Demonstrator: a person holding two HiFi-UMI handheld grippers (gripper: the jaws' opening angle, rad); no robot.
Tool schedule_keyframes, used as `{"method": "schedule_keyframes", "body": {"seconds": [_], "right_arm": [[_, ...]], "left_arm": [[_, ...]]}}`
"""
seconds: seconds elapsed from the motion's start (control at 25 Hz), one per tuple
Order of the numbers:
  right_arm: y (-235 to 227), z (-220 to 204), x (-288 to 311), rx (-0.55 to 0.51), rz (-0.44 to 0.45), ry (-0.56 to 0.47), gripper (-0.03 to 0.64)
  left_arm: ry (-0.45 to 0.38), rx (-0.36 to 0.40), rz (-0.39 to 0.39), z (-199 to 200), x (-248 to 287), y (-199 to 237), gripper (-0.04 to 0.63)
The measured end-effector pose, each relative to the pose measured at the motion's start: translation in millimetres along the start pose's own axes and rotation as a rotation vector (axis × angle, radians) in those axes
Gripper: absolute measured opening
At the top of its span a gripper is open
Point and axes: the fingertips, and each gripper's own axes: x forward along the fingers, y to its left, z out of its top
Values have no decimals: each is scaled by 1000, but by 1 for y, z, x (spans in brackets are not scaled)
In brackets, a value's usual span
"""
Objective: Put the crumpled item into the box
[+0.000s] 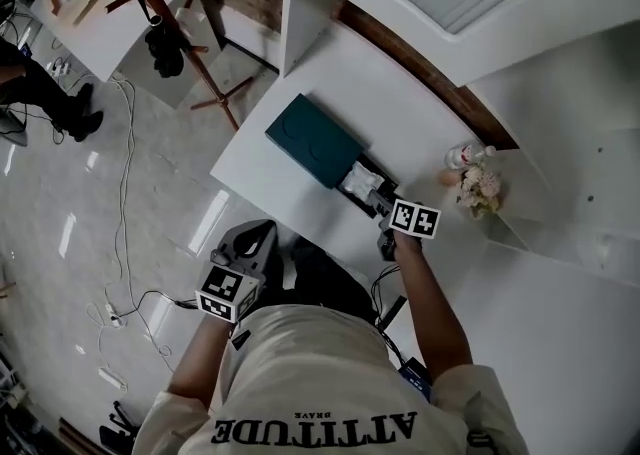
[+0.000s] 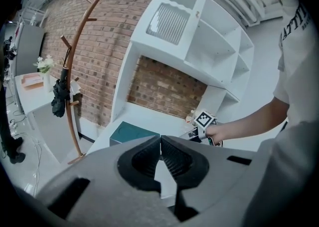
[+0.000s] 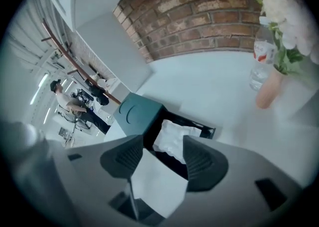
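On the right gripper [image 3: 164,147] the fingers stand wide apart, touching nothing, just above the crumpled paper [image 3: 172,138] lying inside the open box [image 3: 202,127] on the white surface [image 1: 330,83], while the left gripper [image 2: 160,143] has its fingers closed together and empty.

1. You've got two grippers: left gripper [image 2: 160,139]; right gripper [image 3: 163,141];
2. one box [image 1: 312,140]; one crumpled item [image 1: 360,181];
3. one bottle [image 1: 468,155]; one flower vase [image 1: 478,189]; one coat stand [image 1: 190,33].

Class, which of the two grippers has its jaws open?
The right gripper, above the box holding the crumpled white item; its jaws stand apart, whereas the left gripper has them together.
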Motion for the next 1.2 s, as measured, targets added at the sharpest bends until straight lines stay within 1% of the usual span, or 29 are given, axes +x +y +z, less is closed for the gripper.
{"method": "schedule_keyframes", "body": {"seconds": [0.16,0.28,0.4,0.52,0.6,0.68,0.8,0.96,1.08,1.2], "right_arm": [[22,-3,-30,-13,48,-78,247],[39,-6,-54,-30,55,-139,242],[52,-11,-82,-65,45,-208,199],[65,-18,-113,-87,25,-281,181],[74,-24,-137,-99,18,-334,134],[80,-35,-160,-95,13,-383,106],[87,-51,-193,-72,16,-461,71],[99,-70,-229,-54,29,-554,44],[103,-88,-252,-50,32,-599,40],[96,-110,-267,-56,18,-629,37]], "left_arm": [[-13,21,-33,-2,-13,-2,28],[-5,47,-59,-10,-24,-1,28],[4,66,-92,-16,-35,-1,28],[20,83,-137,-16,-45,-4,28],[5,92,-173,-11,-51,-11,28],[-3,107,-215,-8,-55,-22,28],[12,148,-272,-10,-53,-38,28],[17,191,-319,-11,-52,-60,28],[16,184,-341,-14,-56,-78,28],[23,144,-356,-18,-61,-95,28]]}}
